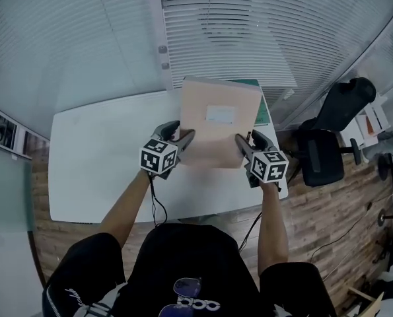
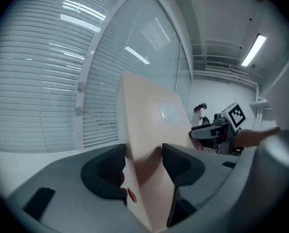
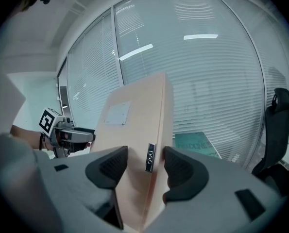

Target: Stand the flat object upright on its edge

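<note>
Blinds point(image 1: 64, 38) cover the glass walls behind a white counter point(image 1: 97, 157), which stands on a wooden floor point(image 1: 341, 230). To the right of the counter is a black office chair point(image 1: 331, 131). Over the counter's far right part, a peach-coloured flat box point(image 1: 219, 134) is held raised between the two grippers, its broad face tipped towards the person. Whether its lower edge touches the counter cannot be told.

The left gripper point(image 1: 185, 135) takes the box's left edge, and its fingers point(image 2: 110, 171) are clamped across the thickness of the box. The right gripper point(image 1: 244, 139) takes the right edge, with its fingers point(image 3: 183, 171) pressed on the box in the same way.

A green flat item point(image 1: 262, 107) lies on the counter behind the box. A pale rectangular label point(image 1: 221, 114) sits on the box's face. There is a small metal clasp point(image 3: 150, 158) on its right edge and an orange dot point(image 2: 131, 194) on its left edge.
</note>
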The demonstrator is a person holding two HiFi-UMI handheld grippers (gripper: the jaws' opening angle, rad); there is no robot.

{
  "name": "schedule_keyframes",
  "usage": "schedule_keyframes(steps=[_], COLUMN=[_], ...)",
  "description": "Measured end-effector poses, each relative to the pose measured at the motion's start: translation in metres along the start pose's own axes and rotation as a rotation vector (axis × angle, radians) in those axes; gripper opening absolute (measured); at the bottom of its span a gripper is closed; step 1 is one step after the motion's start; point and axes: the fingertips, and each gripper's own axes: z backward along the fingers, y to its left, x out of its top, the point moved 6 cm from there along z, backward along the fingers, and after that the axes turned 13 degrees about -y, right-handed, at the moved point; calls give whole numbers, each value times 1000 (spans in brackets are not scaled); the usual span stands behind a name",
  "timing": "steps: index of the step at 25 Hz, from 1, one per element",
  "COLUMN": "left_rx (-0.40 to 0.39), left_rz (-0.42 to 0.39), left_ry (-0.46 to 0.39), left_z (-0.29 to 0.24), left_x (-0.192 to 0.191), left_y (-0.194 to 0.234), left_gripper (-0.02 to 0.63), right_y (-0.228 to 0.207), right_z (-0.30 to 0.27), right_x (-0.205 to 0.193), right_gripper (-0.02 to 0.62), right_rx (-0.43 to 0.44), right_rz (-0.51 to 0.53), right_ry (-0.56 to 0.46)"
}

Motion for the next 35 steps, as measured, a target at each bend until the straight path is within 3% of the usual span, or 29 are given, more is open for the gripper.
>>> schedule_keyframes(steps=[14,35], left_rx=[152,339], left_rz=[-39,-114], left_ry=[-60,-114], left_z=[-40,-53], left_x=[21,37], left_y=[14,9], left_gripper=[244,244], right_y=[-38,-61], right_z=[-56,-97], right_x=[38,56], right_gripper=[247,247], right_rx=[89,249], right_rz=[132,148], right_ry=[-31,-59])
